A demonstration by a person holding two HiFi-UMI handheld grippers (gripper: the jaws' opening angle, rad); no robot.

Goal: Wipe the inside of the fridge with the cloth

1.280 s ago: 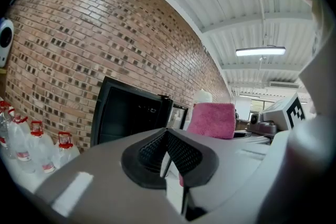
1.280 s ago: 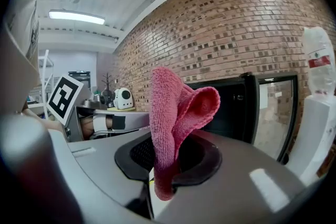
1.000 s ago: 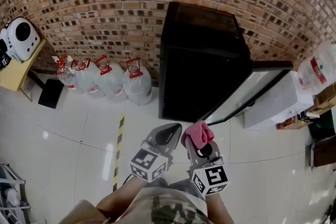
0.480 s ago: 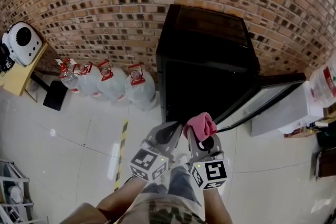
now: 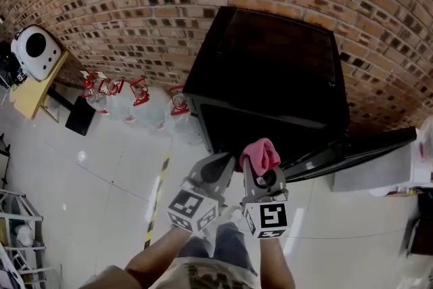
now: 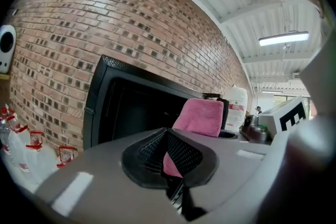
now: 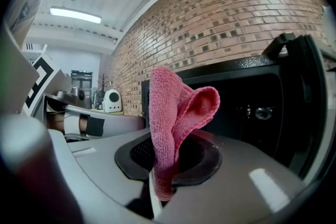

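Observation:
A black fridge (image 5: 270,57) stands against the brick wall, its door (image 5: 352,152) swung open to the right and its dark inside (image 5: 257,125) facing me. My right gripper (image 5: 262,171) is shut on a pink cloth (image 5: 260,153), which bunches up above the jaws just in front of the opening. In the right gripper view the cloth (image 7: 173,113) rises from the gripper (image 7: 163,165), with the fridge (image 7: 262,107) behind. My left gripper (image 5: 218,171) is beside it on the left, shut and holding nothing. The left gripper view shows that gripper (image 6: 167,136), the cloth (image 6: 199,118) and the fridge (image 6: 131,107).
Several large water bottles (image 5: 135,105) stand on the floor left of the fridge. A yellow-black tape strip (image 5: 157,199) runs along the tiles. A small table with a white appliance (image 5: 34,51) is at far left. A white box (image 5: 379,176) sits behind the open door.
Both grippers and my view have moved closer to the fridge, which now looms larger. The cloth stays held in the right gripper.

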